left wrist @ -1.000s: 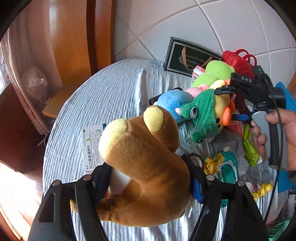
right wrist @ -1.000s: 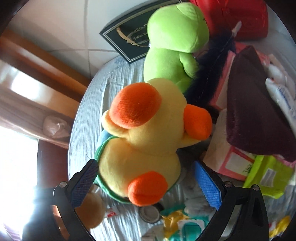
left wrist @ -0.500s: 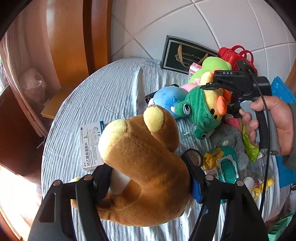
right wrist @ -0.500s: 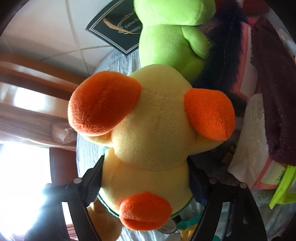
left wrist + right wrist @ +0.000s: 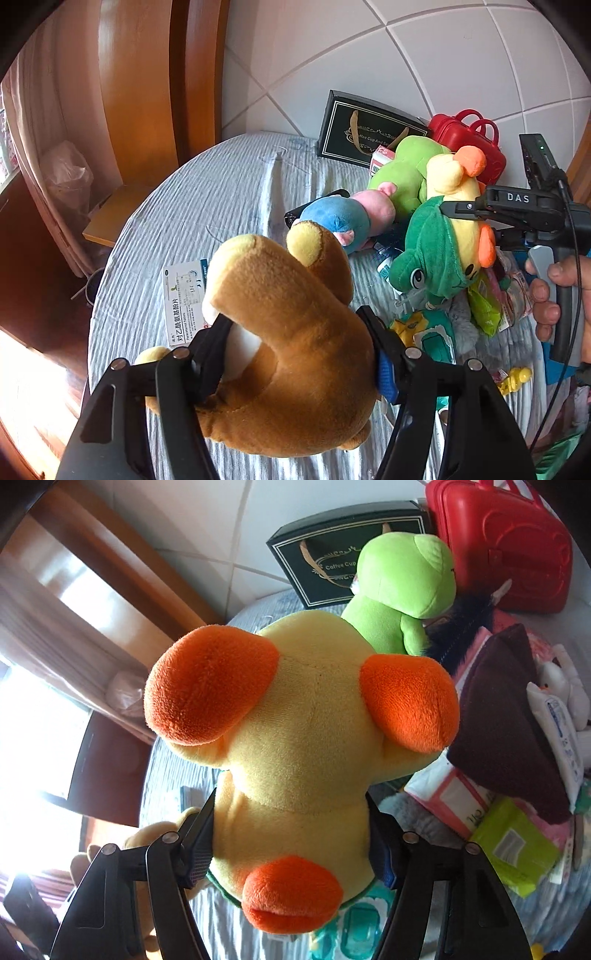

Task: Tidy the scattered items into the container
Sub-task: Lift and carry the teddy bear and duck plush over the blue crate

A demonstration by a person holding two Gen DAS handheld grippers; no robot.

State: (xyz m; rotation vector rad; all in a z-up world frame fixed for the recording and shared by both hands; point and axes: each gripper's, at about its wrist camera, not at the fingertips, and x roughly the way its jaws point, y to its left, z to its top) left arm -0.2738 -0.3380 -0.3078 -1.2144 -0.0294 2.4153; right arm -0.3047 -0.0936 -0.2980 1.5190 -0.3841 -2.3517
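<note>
My left gripper (image 5: pixel 291 321) holds a brown plush bear (image 5: pixel 280 280) above the cloth-covered table (image 5: pixel 207 206). Its jaws are still closing and both pads press into the bear's body. My right gripper (image 5: pixel 291 805) grips a yellow duck plush (image 5: pixel 306 709) with orange feet, its jaws also closing on the body. In the left wrist view the same duck (image 5: pixel 439 258), in a green frog hood, hangs from the right gripper (image 5: pixel 465 225) above the pile of items. A hand (image 5: pixel 554 295) holds that gripper's handle.
A light green plush (image 5: pixel 402 170) and a blue-pink plush (image 5: pixel 343 218) lie at the table's far side. A red case (image 5: pixel 469 144) and a black gift box (image 5: pixel 365 136) stand against the tiled wall. A medicine box (image 5: pixel 184 295) lies left of the bear; packets (image 5: pixel 513 845) clutter the right.
The right gripper went from wide open around the duck to clamped on it, then lifted it off the pile while rolling. The left gripper rose slightly with the bear.
</note>
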